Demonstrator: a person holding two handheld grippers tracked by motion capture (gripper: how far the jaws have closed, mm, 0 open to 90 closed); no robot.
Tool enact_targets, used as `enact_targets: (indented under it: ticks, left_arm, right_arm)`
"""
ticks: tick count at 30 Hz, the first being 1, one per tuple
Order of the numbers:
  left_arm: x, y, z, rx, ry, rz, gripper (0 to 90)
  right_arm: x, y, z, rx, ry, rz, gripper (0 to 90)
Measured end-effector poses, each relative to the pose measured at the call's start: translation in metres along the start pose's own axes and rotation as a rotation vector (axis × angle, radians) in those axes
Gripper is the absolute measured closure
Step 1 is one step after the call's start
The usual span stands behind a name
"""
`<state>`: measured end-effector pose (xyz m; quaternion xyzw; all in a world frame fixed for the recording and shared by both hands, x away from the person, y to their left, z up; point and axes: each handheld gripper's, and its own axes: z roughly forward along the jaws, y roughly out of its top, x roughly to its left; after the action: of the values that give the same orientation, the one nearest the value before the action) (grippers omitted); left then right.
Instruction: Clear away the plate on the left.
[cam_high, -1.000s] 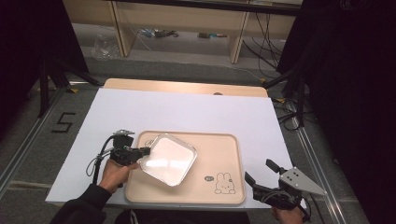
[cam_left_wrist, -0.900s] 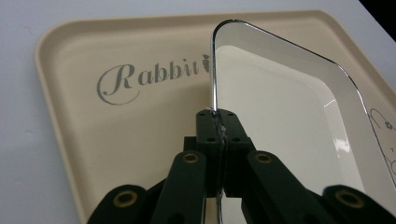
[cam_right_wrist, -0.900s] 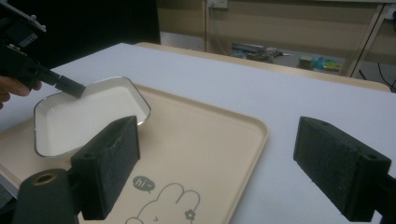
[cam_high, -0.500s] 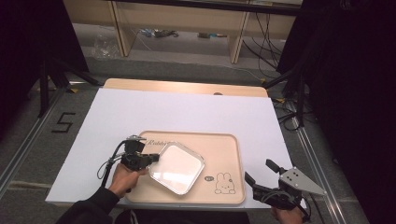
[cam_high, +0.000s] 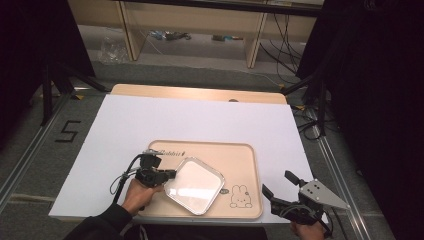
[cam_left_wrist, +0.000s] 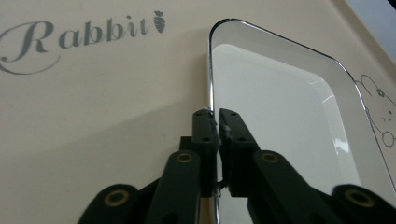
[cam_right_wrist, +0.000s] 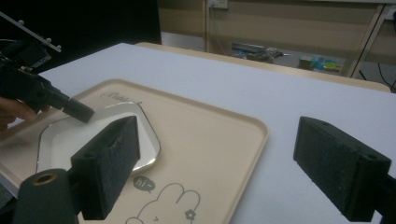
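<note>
Metal dish dragged nearer on beige tray, rim pinched by left gripper with jaws just easing apart, likely release next; right gripper gaping, idle.

- "Rabbit" in grey script, a small carrot after it, is printed on the beige rectangular plastic tray.
- "hi~" sits in a dark speech bubble beside the tray's drawn rabbit.
- A black "5" marks the grey floor left of the tray.
</note>
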<state>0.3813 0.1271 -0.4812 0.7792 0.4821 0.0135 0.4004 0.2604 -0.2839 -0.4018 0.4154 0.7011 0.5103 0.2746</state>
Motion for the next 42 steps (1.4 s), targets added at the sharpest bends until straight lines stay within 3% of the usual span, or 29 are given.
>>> enact_targets:
  ticks: [1,3,9,24,34,36,37,39,40,42]
  left_arm:
    - [-0.002,-0.001,0.001,0.009,0.002,-0.007,81.5]
    - [-0.003,-0.003,0.001,0.021,0.01,0.027,80.3]
    - [-0.011,-0.011,0.0,0.074,0.007,-0.009,84.3]
    - [-0.029,-0.026,-0.007,0.093,-0.006,0.009,78.8]
    - [-0.043,-0.04,-0.014,0.086,-0.021,-0.043,74.8]
    - [-0.041,-0.039,-0.016,0.1,-0.012,-0.01,74.2]
    - [-0.04,-0.039,-0.016,0.094,-0.02,-0.013,74.4]
    - [-0.043,-0.041,-0.019,0.103,-0.038,-0.063,74.8]
    - [-0.04,-0.04,-0.019,0.091,-0.024,-0.011,74.6]
    - [-0.04,-0.04,-0.02,0.103,-0.024,0.001,73.8]
  right_arm:
    - [-0.001,0.0,0.0,-0.002,-0.002,-0.009,15.2]
    - [-0.001,0.0,0.0,-0.002,-0.001,-0.009,15.2]
    - [-0.001,0.0,0.0,-0.002,-0.001,-0.01,15.2]
    - [-0.001,0.0,0.0,-0.003,-0.003,-0.01,15.2]
    - [0.0,0.0,0.0,0.003,-0.004,0.003,15.2]
    - [-0.001,0.0,0.0,0.008,-0.002,-0.009,15.2]
    - [-0.001,0.0,0.0,0.002,0.0,-0.008,15.2]
    - [-0.001,0.0,-0.001,0.011,-0.004,-0.007,15.2]
    - [-0.001,0.0,0.0,0.002,0.007,0.005,15.2]
    - [-0.001,0.0,0.0,0.01,0.004,0.002,15.2]
